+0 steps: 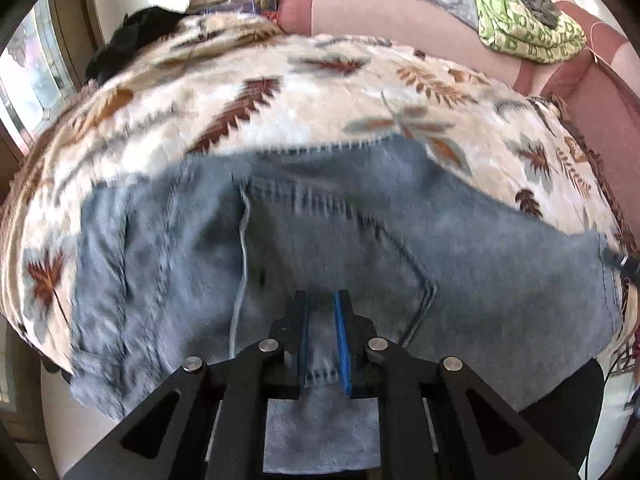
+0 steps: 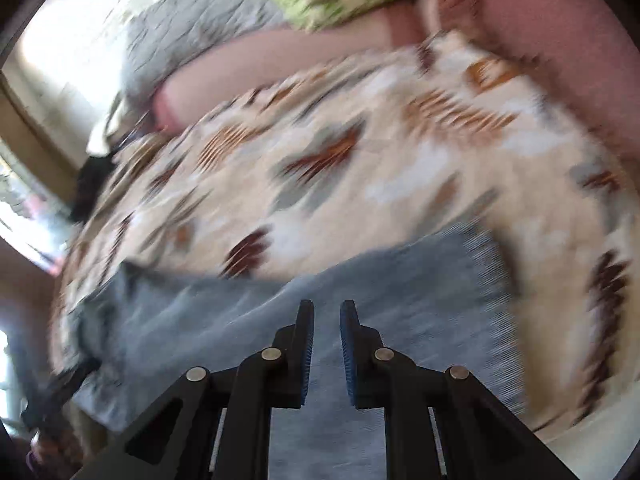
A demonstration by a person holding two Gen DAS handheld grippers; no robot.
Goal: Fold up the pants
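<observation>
Light blue denim pants (image 1: 360, 220) lie spread on a cream blanket with a leaf print (image 1: 280, 80); a back pocket seam shows. My left gripper (image 1: 322, 300) is shut on a fold of the denim, whose stitched hem shows between the blue pads. In the blurred right wrist view the pants (image 2: 400, 272) stretch across the lower half over the same blanket (image 2: 360, 160). My right gripper (image 2: 326, 308) hovers just over the denim with a narrow gap between its pads. Denim shows through the gap, and I see nothing pinched.
A pink sofa back (image 1: 380, 12) runs behind the blanket, with a green patterned cloth (image 1: 520, 28) and a grey quilt (image 2: 192, 28) on it. A black item (image 1: 132, 36) lies at the blanket's far left, near a window (image 1: 36, 60).
</observation>
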